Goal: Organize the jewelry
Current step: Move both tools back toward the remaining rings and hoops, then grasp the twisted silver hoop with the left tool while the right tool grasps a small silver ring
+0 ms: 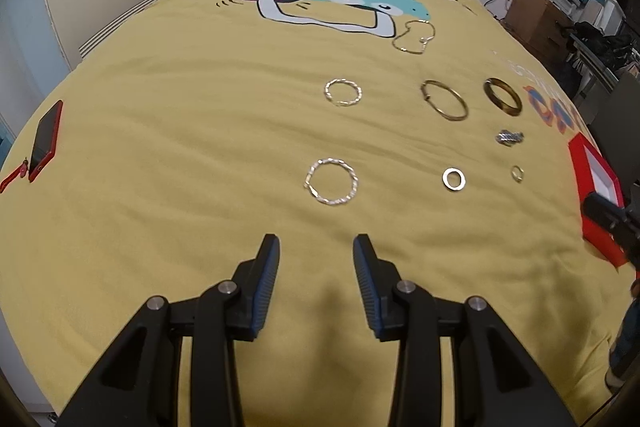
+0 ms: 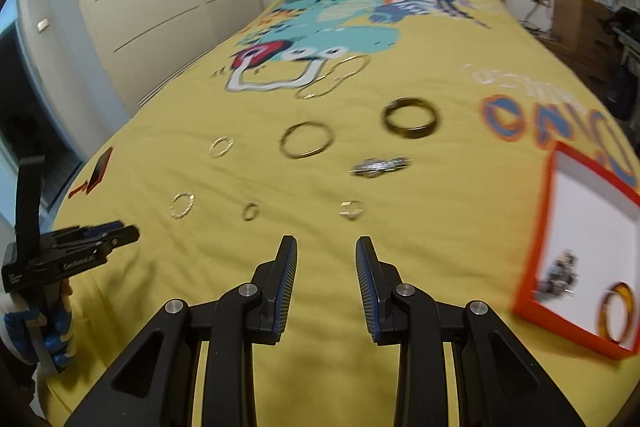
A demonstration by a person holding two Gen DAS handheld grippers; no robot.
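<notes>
- Your left gripper (image 1: 316,247) and right gripper (image 2: 326,249) both stand partly open over the yellow bedspread (image 1: 180,127), holding nothing.
- Jewelry lies loose ahead: twisted silver bracelet (image 1: 331,181) nearest the left, small silver ring (image 2: 353,209) nearest the right.
- Red tray (image 2: 536,227) already holds two pieces.
- Risk: thin rings may sink into soft fabric, so pads pinch cloth.

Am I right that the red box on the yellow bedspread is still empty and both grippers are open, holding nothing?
Not empty: the right wrist view shows the red box already holding an amber bangle and a small silvery piece. The rest stands.
</notes>
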